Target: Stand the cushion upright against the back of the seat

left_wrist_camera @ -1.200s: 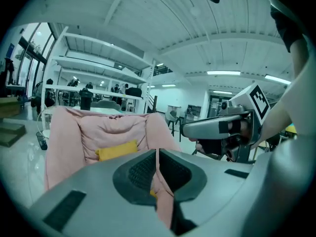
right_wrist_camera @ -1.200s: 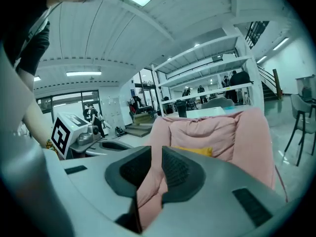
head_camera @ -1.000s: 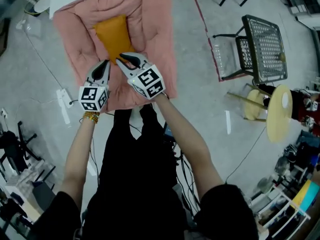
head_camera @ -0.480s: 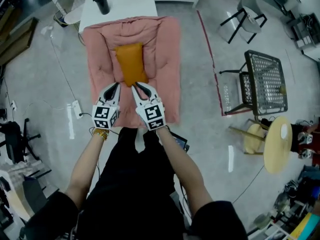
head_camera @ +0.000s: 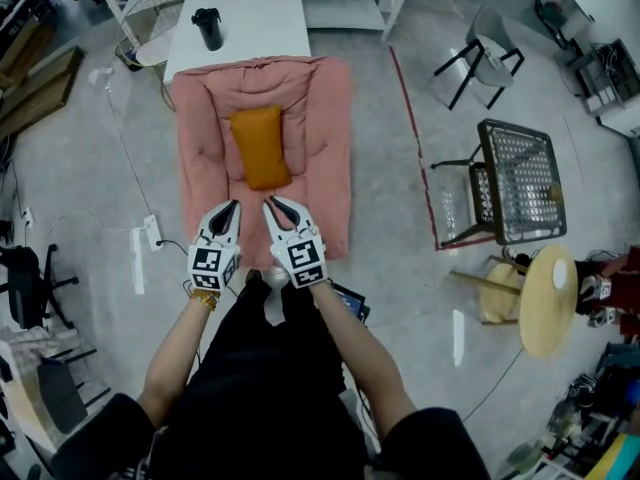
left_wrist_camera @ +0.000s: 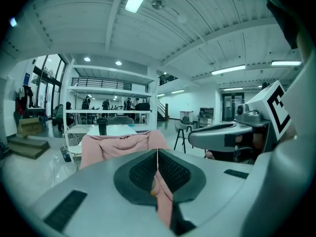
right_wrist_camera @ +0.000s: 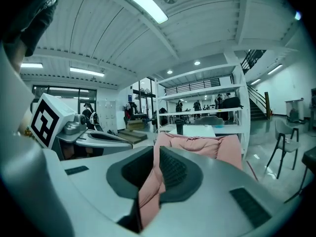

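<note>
Seen from above: a padded pink seat lies on a concrete floor, its back edge against a white table. The gripper views show the seat's back standing upright in front of that table.

An orange cushion, the thing to be stood up, sits in the seat's hollow, centred between the side edges and nearer the back edge than the front. No view shows whether it stands upright against the back or leans.

Both grippers hang over the seat's front edge, well apart from the cushion. The left gripper has its pads closed together, holding nothing. The right gripper has just been closing and is down to a thin slit. Nothing is caught in it; the pink in the slit is the seat beyond.

A black cup stands on the table near the seat's back left corner.

Likely risk: the soft cushion, with nothing gripping it, could slump forward onto the seat. Snagging the front edge could jolt the seat and tip it.
</note>
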`<action>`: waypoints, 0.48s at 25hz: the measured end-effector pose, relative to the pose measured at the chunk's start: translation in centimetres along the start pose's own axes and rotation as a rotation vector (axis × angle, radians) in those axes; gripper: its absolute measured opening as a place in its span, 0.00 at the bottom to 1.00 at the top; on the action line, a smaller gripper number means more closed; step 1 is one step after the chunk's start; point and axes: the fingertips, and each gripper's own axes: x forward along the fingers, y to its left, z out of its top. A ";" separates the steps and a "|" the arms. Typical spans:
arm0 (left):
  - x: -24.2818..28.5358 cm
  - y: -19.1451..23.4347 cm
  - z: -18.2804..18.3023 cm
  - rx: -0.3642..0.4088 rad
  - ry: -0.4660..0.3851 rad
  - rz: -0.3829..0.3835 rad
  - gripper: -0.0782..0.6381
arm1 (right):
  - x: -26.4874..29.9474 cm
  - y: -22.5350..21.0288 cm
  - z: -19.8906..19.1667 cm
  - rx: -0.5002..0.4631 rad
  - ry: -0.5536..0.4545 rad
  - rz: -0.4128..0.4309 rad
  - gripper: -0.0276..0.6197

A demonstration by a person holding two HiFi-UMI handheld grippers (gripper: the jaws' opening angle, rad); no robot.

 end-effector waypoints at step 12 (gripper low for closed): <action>-10.4 -1.3 1.4 0.033 -0.069 -0.107 0.13 | -4.6 9.8 1.6 -0.102 0.002 -0.027 0.11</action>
